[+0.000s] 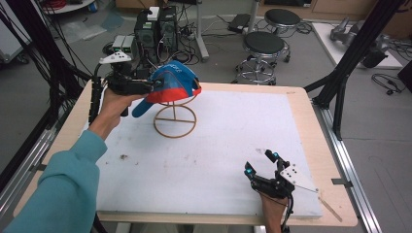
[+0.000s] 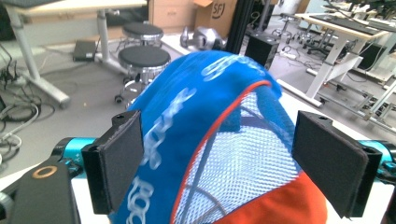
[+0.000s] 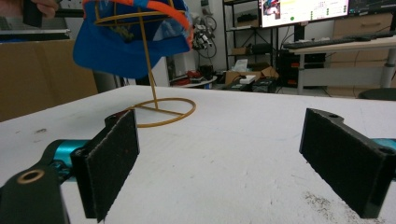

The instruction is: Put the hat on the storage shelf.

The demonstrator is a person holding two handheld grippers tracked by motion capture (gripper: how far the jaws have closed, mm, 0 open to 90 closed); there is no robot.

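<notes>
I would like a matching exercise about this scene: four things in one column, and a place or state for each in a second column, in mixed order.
Things:
1. cap
2. wire stand
3. left gripper
4. right gripper

Places or states:
A. low over the near right part of the table, jaws apart, nothing between them
B. on top of the wire stand
C. stands on the white mat, round base
D. jaws apart on either side of the cap

Pairs: 1-B, 2-C, 3-D, 4-A

Beyond your counter [image 1: 311, 121] you see grey floor [image 1: 301, 58]. Two black stools [image 1: 264, 44] stand there. Computer towers [image 1: 155, 29] sit among cables.
</notes>
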